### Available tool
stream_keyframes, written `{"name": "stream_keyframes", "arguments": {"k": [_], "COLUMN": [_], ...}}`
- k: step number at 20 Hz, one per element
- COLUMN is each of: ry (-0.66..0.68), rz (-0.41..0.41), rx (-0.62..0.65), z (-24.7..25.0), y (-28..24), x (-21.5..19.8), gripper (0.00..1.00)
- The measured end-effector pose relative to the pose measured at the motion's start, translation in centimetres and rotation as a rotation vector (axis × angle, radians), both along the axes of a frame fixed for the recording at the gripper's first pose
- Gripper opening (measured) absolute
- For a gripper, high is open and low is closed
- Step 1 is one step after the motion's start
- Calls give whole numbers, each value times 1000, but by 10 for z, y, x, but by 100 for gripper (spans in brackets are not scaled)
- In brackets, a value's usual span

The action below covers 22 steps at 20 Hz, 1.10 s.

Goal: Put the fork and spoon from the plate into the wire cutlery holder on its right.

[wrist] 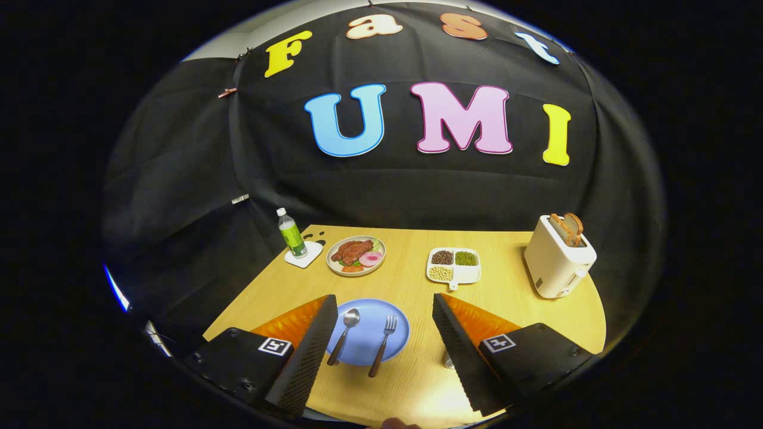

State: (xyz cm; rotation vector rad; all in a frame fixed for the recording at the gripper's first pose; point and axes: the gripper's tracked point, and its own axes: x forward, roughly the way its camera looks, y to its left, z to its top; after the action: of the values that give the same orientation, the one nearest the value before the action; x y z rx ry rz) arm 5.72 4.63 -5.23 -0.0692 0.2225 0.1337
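- Gripper view: the gripper [384, 310] hangs above the near part of a wooden table [512, 298], its two fingers spread wide and gripping nothing.
- Between the fingers, just ahead of them, lies a blue plate [365, 348]. Its left rim is hidden behind the left finger [313, 345].
- On the plate lies a spoon [344, 335], bowl pointing away from the gripper and dark handle running back toward it, close by the left finger.
- Just to the right of the spoon lies a fork [382, 345], tines pointing away, its dark handle reaching past the plate's near rim onto the table. Spoon and fork lie side by side, not touching.
- Neither finger touches the plate, the spoon or the fork.
- By the inner edge of the right finger [456, 345], low against the table, a small bit of shiny metal [448, 359] shows; whether it belongs to the wire cutlery holder I cannot tell.
- Beyond the fingers, toward the left, stands a round plate of food [356, 256] with meat and vegetables.
- Further left of it a green bottle [291, 233] stands upright on a white coaster [303, 256].
- Beyond the right finger lies a white divided dish [454, 266] with beans or grains in three of its compartments.
- Far off to the right a white toaster [559, 257] stands with a slice of bread [569, 228] sticking up from its slot.
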Motion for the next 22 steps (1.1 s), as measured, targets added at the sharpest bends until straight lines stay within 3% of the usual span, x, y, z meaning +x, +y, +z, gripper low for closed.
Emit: {"name": "stream_keyframes", "arguments": {"k": [7,17,21,22], "ry": [190,446,518,546], "rz": [53,80,64,62], "rx": [-62,-264,-332,-331], "z": [-54,-179,-215,-224], "y": [23,34,25,25], "x": [33,69,88,88], "gripper": [100,100,96,90]}}
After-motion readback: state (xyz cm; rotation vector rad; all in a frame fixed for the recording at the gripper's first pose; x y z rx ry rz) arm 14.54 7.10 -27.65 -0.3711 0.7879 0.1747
